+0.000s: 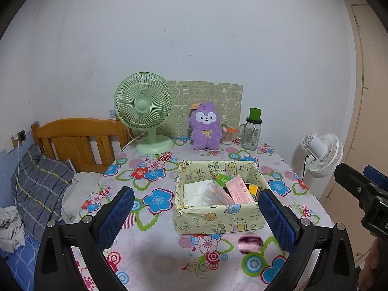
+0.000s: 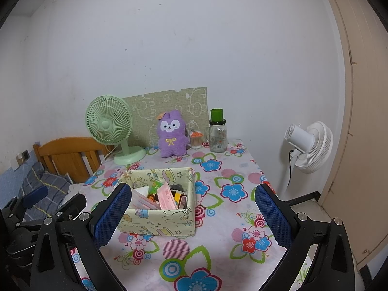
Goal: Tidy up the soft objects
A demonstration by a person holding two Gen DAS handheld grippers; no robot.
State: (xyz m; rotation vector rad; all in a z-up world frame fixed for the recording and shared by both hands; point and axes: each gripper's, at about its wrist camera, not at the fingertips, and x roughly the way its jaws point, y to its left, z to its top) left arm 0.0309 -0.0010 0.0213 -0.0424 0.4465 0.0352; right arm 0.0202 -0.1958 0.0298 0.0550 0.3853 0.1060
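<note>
1. Both claws are released and carrying nothing: the left claw [image 1: 196, 214] hangs over the near side of the table [image 1: 155, 262], in front of the pale yellow cartoon-print box [image 1: 213, 220], and the right claw [image 2: 192, 214] hangs further right.
2. The fuzzy purple plush bunny with the yellow bow [image 1: 206, 129] sits upright at the far edge of the table, between the mint-green desk fan [image 1: 144, 111] and the glass mug jar with the green lid [image 1: 251, 132].
3. Our guess: we grab the plush by its squishy belly, not the ears, and clench gently.
4. Room-wise, we go over the box, not around it. The jar and fan are near, so we come in straight. The table's right side is open.
</note>
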